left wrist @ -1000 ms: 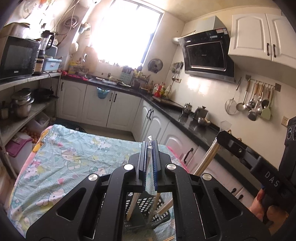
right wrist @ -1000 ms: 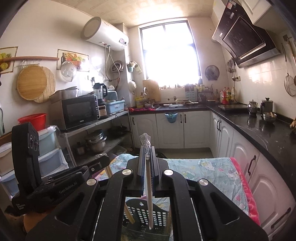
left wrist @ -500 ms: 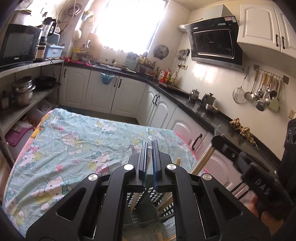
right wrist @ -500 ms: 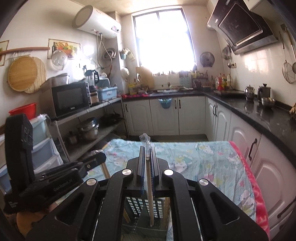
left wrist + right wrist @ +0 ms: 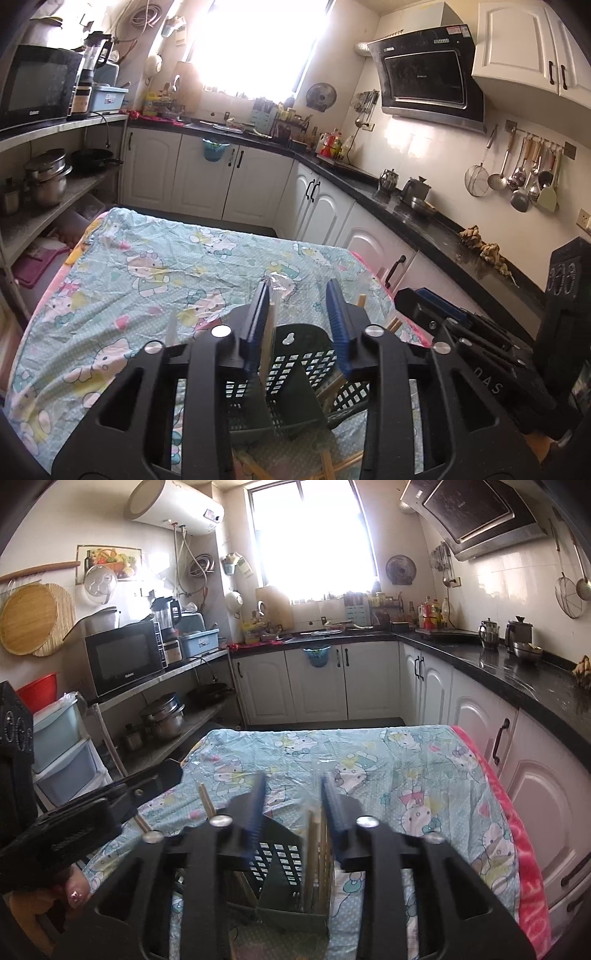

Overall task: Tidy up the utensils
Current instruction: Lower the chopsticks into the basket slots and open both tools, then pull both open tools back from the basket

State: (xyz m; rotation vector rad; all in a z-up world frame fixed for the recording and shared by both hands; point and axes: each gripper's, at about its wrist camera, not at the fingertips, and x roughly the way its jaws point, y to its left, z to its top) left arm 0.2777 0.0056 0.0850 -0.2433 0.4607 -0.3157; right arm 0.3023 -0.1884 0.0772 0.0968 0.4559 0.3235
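Scene: you hold both tongs over the black basket (image 5: 295,373) on the table (image 5: 147,273), which has a cartoon cloth

Left tongs (image 5: 299,314): jaws are opening; one wrapped chopstick pair (image 5: 269,332) stands between them, close to the left pad, and the right pad is clear of it, so you do not grip it now

Right tongs (image 5: 291,797): jaws are opening too; a wrapped chopstick pair (image 5: 317,834) stands between them, just beside the right pad, with a gap to the left pad

Where the things are: both pairs are with the lower end inside the basket, each in a different compartment as it seems; more chopsticks (image 5: 207,801) lean out of the basket on its left side

Key relation: each pair has its long axis nearly upright, directly below and between your own pads, so it lies under the tongs, not in front

Nearer hand: each hand is nearest to its own pair; the two tongs are near each other, the left one shows at the left edge of the right view

Next move, my judgement: lift straight up along the stick axis, so a pad does not catch the plastic wrap

Risk: a sideways pull can tip the light basket
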